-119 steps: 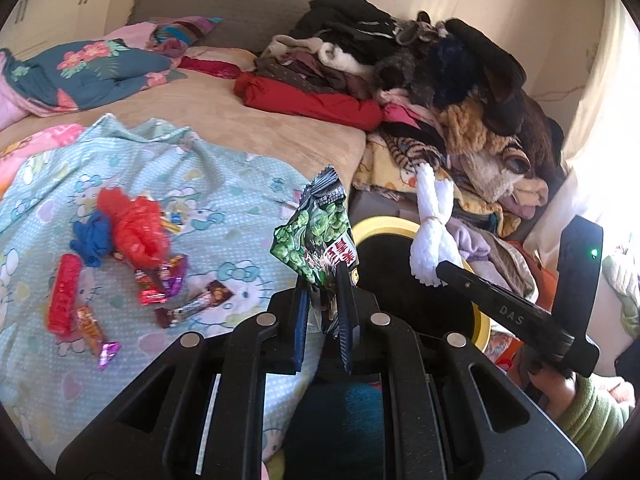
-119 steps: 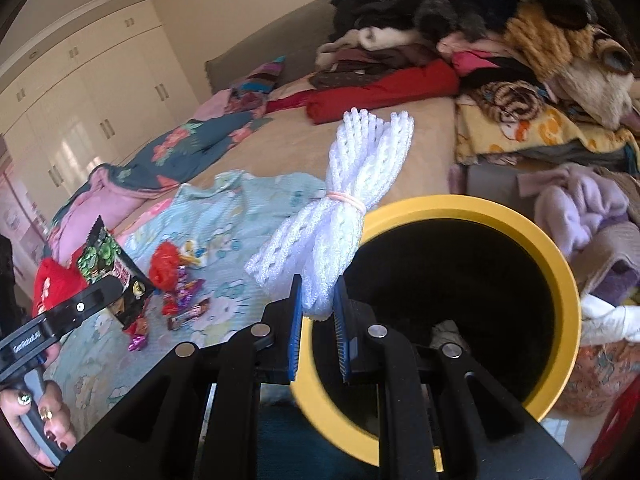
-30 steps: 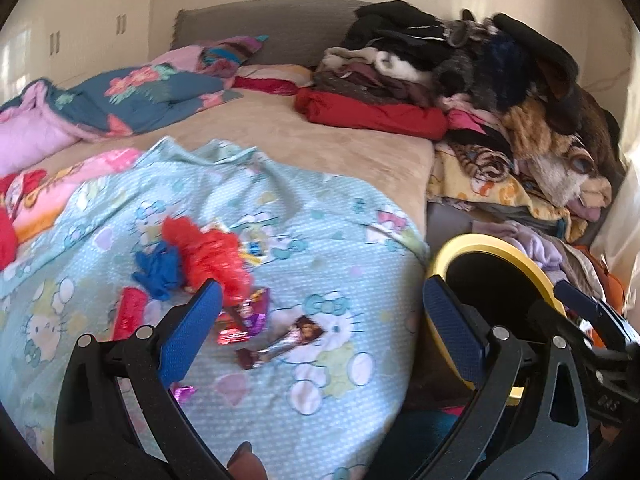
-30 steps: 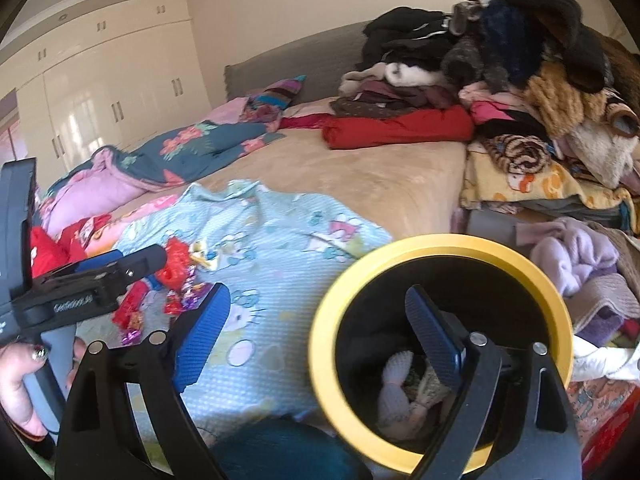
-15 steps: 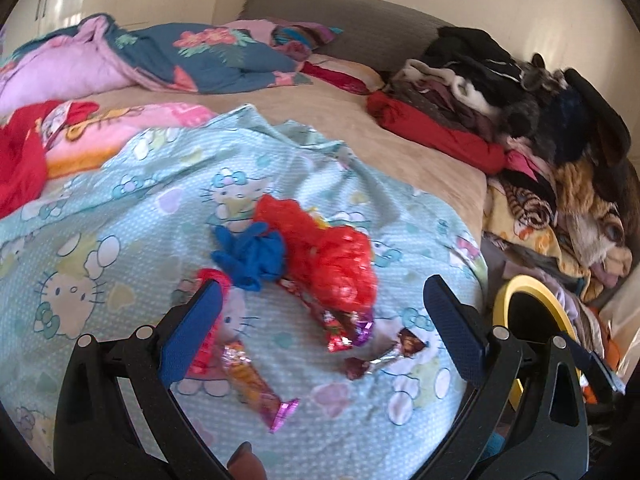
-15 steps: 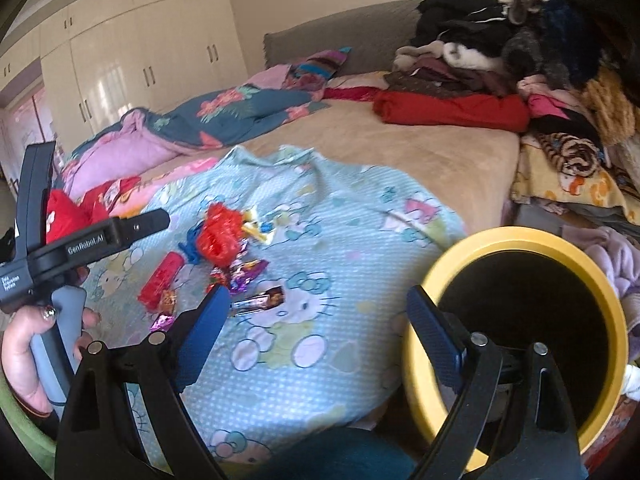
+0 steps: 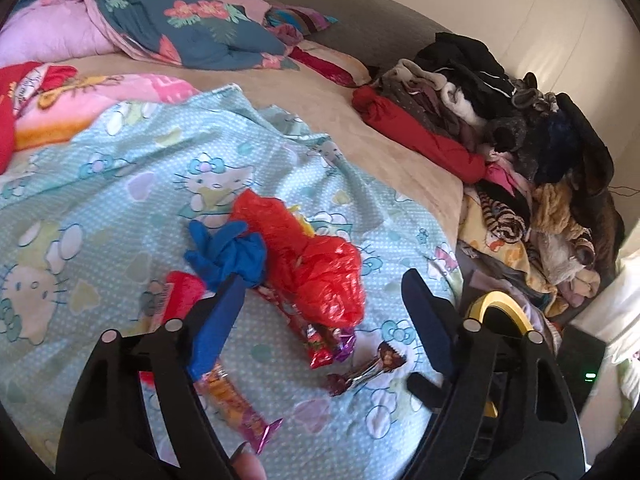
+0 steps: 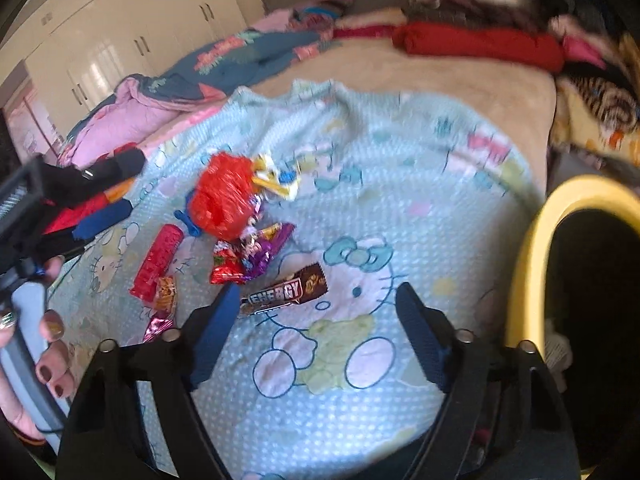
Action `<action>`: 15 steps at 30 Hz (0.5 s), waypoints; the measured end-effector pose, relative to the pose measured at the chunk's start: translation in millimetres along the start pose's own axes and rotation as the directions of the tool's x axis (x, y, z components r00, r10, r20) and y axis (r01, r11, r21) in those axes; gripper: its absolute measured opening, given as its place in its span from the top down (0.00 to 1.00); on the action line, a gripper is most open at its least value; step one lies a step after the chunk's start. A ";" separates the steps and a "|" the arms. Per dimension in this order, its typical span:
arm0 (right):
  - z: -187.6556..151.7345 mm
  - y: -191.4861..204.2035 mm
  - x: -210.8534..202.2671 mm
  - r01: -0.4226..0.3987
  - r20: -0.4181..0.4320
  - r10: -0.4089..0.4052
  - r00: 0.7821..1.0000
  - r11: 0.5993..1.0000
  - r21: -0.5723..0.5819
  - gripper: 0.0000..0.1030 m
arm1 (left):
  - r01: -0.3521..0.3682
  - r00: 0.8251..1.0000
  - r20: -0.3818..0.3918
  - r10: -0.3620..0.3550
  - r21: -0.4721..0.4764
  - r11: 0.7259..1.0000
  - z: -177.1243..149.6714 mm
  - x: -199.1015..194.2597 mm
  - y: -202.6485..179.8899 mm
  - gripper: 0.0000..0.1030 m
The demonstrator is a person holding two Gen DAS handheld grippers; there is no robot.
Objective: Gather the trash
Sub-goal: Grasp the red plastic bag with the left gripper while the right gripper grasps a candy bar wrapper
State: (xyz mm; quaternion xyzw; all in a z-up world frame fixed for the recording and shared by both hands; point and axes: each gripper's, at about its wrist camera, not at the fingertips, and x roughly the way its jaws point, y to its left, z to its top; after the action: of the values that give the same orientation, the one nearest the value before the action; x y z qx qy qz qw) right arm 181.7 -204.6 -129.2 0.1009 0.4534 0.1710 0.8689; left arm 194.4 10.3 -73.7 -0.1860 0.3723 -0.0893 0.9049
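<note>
On the left of the pile lies a red tube wrapper (image 8: pixel 157 262), w/ an orange snack packet (image 7: pixel 230 398) just below it. The left gripper (image 7: pixel 320 320) hangs over this side; its jaws have just been closing a little but are apart, nothing clamped between them. Its left finger is in front of the blue glove (image 7: pixel 228 254), and the red plastic bag (image 7: pixel 312 264) shows between the fingers.

In the middle are small shiny candy wrappers (image 8: pixel 250 254), touching the bag. Right of them lies the brown energy bar wrapper (image 8: pixel 286 294), a bit apart from the rest. The right gripper (image 8: pixel 316 332) hovers near it, jaws also just narrowing, apart and empty; the picture is blurred, so it is probably moving.

At far right stands the bin w/ yellow rim (image 8: pixel 528 264), beside the bed edge.

Advice, as I judge: take one piece per gripper. Right one should come down w/ the bar between the fingers, across its short side, and avoid pinching the blanket (image 8: pixel 400 184). Left one: the bag is soft, so grab its bulk, not an edge.
</note>
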 end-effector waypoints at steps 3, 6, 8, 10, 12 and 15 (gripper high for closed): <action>2.1 -4.1 14.3 -0.033 -0.038 0.035 0.999 0.998 0.050 0.41 | 0.010 1.000 -0.027 -0.010 0.005 1.000 2.8 11.2 -2.3 0.35; 2.7 -6.1 24.0 -0.050 -0.065 0.056 0.996 0.995 0.084 0.49 | 0.011 0.998 -0.058 -0.010 0.013 1.000 3.1 25.7 -6.6 0.37; 2.8 -6.0 28.4 -0.054 -0.071 0.060 0.996 0.995 0.089 0.50 | 0.011 0.997 -0.073 -0.010 0.019 1.000 2.7 33.7 -8.6 0.37; 3.7 -5.9 30.3 -0.063 -0.071 0.070 0.995 0.994 0.091 0.58 | 0.007 0.996 -0.091 -0.005 0.025 1.000 1.3 43.1 -11.1 0.37; 4.2 -5.2 30.5 -0.087 -0.072 0.093 0.993 0.992 0.091 0.71 | -0.002 0.994 -0.105 0.005 0.026 1.000 0.1 51.3 -12.9 0.38; 3.5 -3.3 30.7 -0.093 -0.070 0.098 0.993 0.992 0.080 0.84 | -0.026 0.992 -0.125 0.029 0.031 0.999 -2.2 63.2 -13.3 0.41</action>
State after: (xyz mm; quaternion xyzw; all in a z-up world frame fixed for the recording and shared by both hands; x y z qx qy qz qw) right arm 201.5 -195.8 -151.4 0.1493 0.4860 0.1985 0.8379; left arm 237.2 -21.5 -110.2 -0.1615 0.4297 -0.0938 0.8835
